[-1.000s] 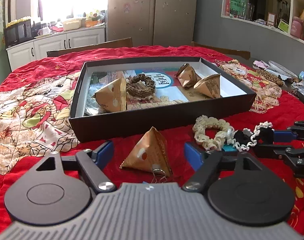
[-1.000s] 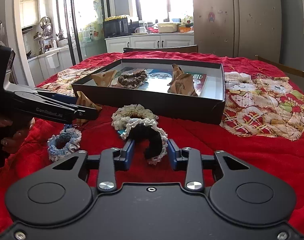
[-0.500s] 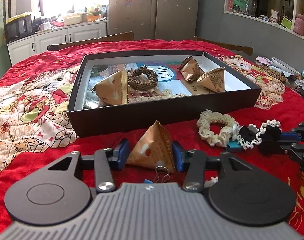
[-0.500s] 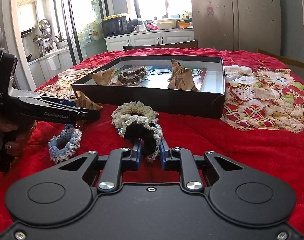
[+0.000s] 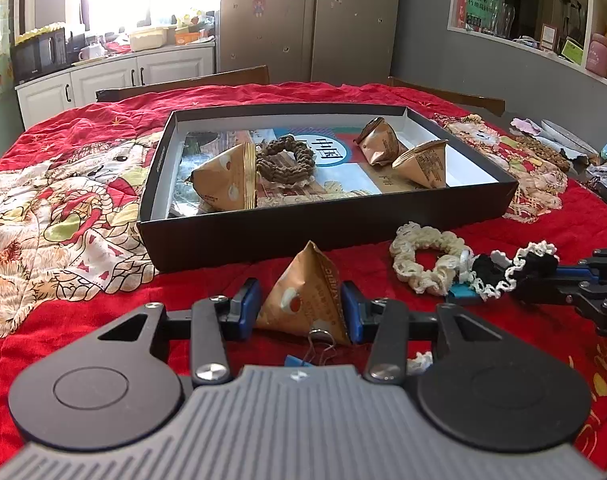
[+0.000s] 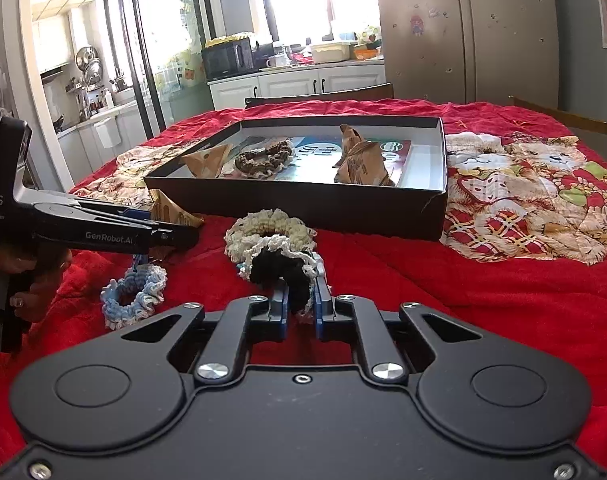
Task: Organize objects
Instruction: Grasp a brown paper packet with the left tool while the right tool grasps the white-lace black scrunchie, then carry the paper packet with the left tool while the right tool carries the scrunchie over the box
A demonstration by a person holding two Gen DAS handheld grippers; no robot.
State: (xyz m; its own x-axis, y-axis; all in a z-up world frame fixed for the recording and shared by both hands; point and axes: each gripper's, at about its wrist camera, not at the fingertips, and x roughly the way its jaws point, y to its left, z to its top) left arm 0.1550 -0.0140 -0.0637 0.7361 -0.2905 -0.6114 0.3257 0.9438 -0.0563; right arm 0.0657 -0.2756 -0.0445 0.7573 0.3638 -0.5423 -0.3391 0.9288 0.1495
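Red quilted cloth [image 5: 83, 344] covers the table, and a shallow black box [image 5: 327, 236] is set at its middle, just beyond both claws. Inside the box, taken from left to right in the left wrist view, three tan paper packets and one scrunchie are already lodged: a packet [image 5: 223, 180] at the left, a brown scrunchie [image 5: 285, 158] touching it, then two more packets [image 5: 377, 142] at the far right.

Outside the box, near its front wall, a fourth tan packet [image 5: 307, 300] sits on the cloth between the pads of the left gripper [image 5: 301, 312]. The jaws have just been closing on it and both pads are now pressed against its sides, so it is judged grasped though not yet lifted. A binder clip [image 5: 319, 344] lies just beneath it.

To the right a cream scrunchie [image 5: 427, 256] rests loose on the cloth. Touching it, a black scrunchie with white lace [image 6: 281, 266] is clenched in the right gripper [image 6: 301, 306], whose jaws have just been closing.

A blue scrunchie [image 6: 133, 294] is seen unheld at the near left in the right wrist view.

Roughly half the sorting is judged done: four items are boxed, two are gripped for transfer, and at least two remain.
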